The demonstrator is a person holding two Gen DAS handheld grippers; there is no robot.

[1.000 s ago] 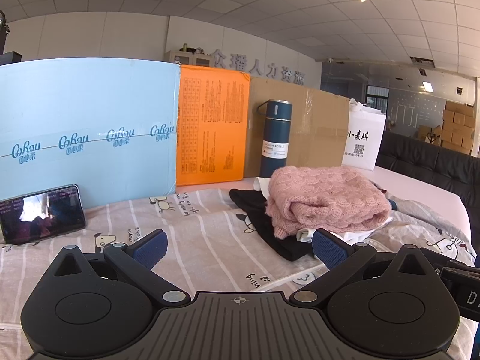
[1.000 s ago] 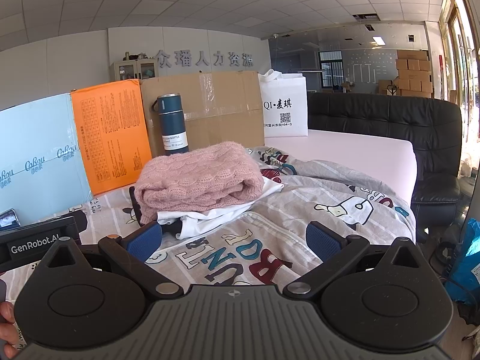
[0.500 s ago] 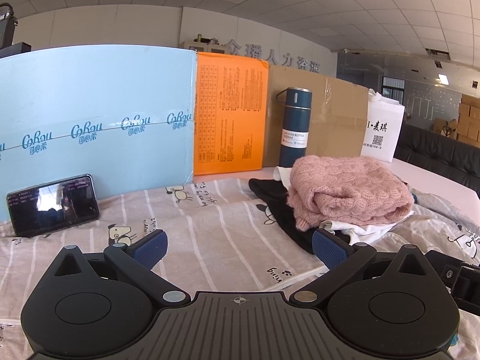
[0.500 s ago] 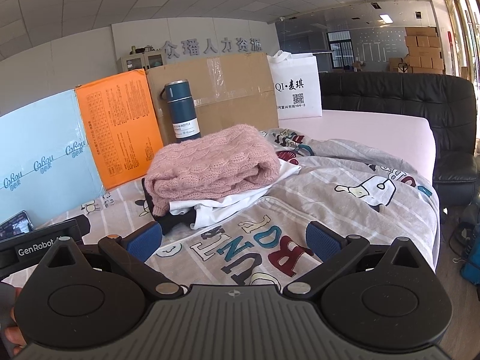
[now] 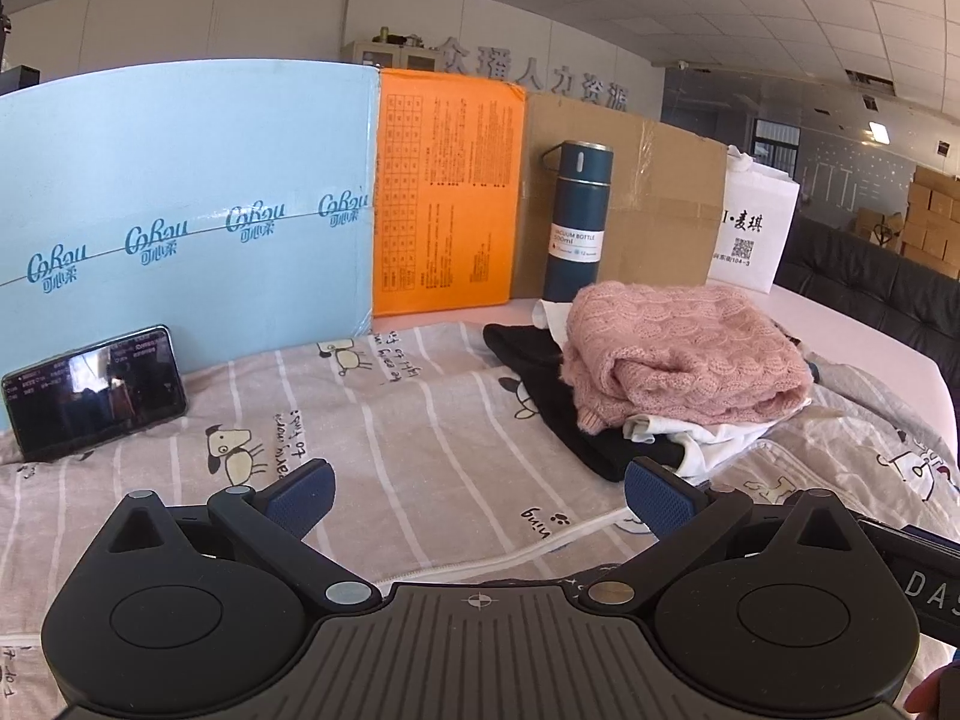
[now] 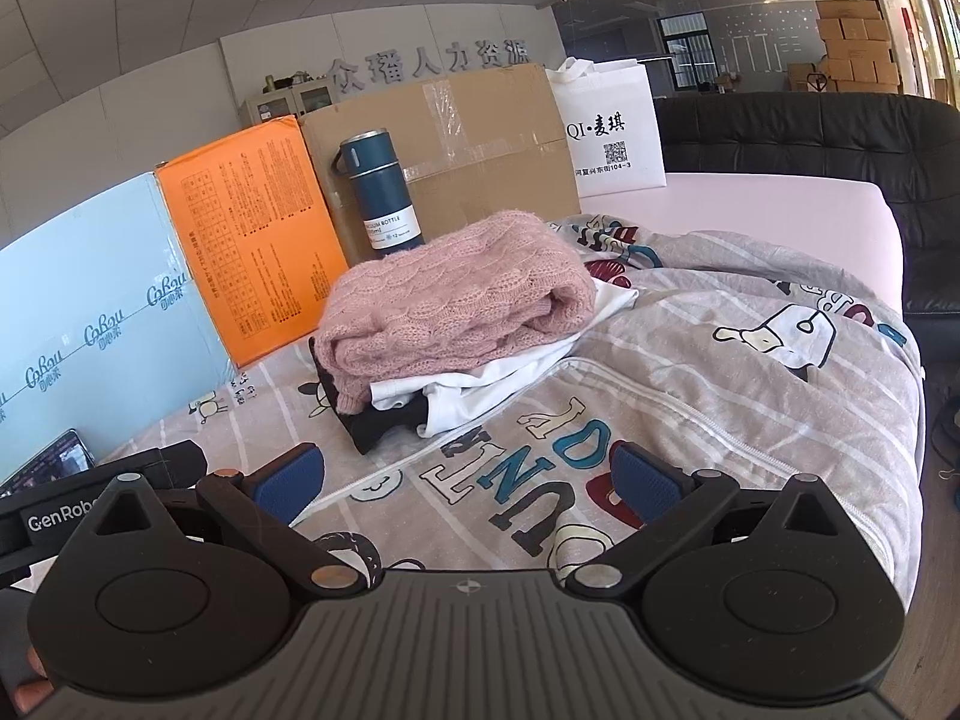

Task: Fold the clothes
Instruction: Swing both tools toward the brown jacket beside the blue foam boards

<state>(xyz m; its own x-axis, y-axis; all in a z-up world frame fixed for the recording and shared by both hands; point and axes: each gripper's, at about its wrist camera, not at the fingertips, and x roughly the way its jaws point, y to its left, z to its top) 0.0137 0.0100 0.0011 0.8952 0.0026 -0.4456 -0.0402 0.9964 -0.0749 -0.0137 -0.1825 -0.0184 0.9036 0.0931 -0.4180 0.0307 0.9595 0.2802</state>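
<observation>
A folded pink knit sweater [image 5: 678, 351] [image 6: 450, 306] tops a small pile, over a white garment [image 5: 714, 438] [image 6: 498, 384] and a black one [image 5: 576, 420] [image 6: 384, 426]. The pile rests on a striped cartoon-print cloth [image 5: 420, 420] [image 6: 720, 372] spread over the table. My left gripper [image 5: 477, 495] hovers open above the cloth, just short of the pile and left of it, holding nothing. My right gripper [image 6: 465, 480] is open too, over the lettered part of the cloth in front of the pile, empty.
A blue vacuum bottle [image 5: 575, 222] [image 6: 381, 198] stands behind the pile. Light blue [image 5: 180, 210], orange [image 5: 444, 198] and brown cardboard [image 5: 660, 204] boxes wall the back. A phone [image 5: 93, 390] leans at left. A white bag [image 6: 612, 126] and black sofa [image 6: 840, 144] are at right.
Both grippers moved closer to the pile and tilted down a little; the pile looks larger. Their fingers stayed open. The clothes have not moved.
</observation>
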